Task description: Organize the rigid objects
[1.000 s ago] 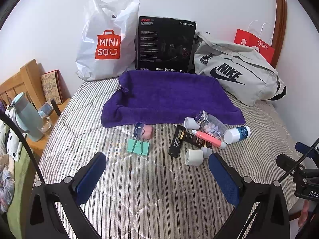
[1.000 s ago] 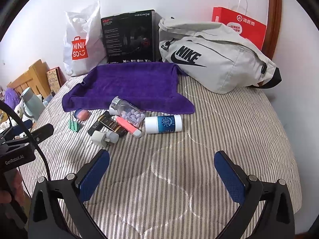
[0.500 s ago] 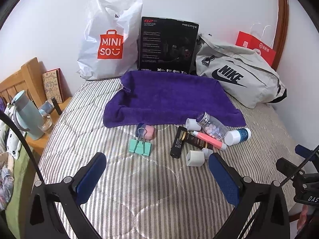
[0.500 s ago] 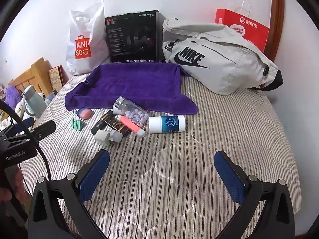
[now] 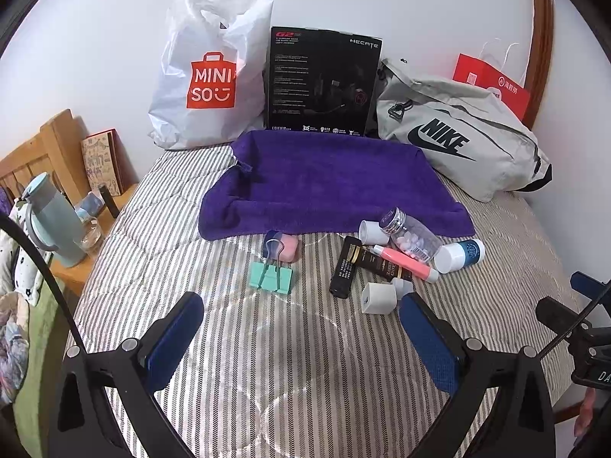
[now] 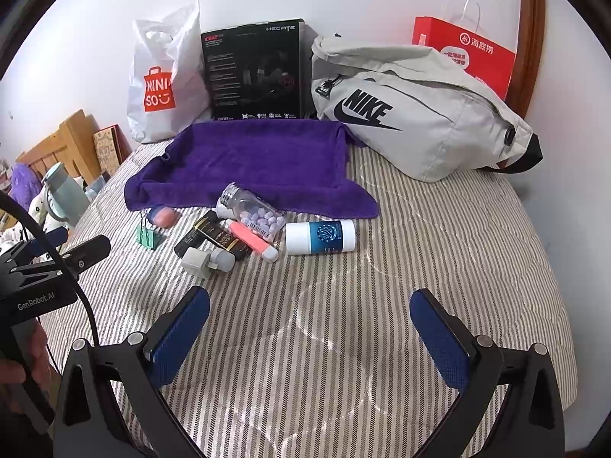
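Note:
A heap of small items lies on the striped bed in front of a purple towel. It holds a mint binder clip, a pink eraser, a clear pill bottle, a pink marker, a black tube, a white charger and a white-and-blue bottle. My left gripper is open, short of the clip and charger. My right gripper is open over bare bedding, nearer than the white-and-blue bottle.
Against the wall stand a white Miniso bag, a black box, a grey Nike bag and a red paper bag. A wooden bedside shelf at the left holds a blue-green flask.
Both grippers have drawn back a little and tilted, so the heap sits slightly lower and farther in each view. Nothing on the bed has moved; both grippers stay open.

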### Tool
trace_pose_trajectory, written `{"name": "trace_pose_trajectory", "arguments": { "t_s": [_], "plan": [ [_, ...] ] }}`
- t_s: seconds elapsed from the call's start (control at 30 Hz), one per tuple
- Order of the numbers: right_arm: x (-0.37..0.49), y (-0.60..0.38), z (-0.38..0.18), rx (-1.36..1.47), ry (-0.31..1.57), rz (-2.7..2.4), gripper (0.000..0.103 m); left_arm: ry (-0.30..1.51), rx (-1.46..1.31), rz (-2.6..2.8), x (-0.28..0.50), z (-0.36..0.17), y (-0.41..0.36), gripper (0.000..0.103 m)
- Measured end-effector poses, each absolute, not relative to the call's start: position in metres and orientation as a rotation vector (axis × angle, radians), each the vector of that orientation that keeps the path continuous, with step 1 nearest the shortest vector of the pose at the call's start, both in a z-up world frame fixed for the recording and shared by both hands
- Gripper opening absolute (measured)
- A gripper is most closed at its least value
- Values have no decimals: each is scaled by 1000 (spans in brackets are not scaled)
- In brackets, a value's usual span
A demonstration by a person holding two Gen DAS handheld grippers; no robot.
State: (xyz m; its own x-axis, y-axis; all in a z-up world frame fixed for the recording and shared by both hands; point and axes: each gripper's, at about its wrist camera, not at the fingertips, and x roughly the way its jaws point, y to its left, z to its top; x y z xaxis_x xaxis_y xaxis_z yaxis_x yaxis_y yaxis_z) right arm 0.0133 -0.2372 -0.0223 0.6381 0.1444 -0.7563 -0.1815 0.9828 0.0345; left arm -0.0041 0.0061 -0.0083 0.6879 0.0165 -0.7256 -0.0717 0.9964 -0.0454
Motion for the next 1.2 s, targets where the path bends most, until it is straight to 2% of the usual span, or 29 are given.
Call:
{"name": "trace_pose_trajectory", "arguments": {
  "t_s": [1.2],
  "plan": [
    [16,-238,-19,-50,859,197,103,824,-60,60,1,-13,13,103]
  ]
}}
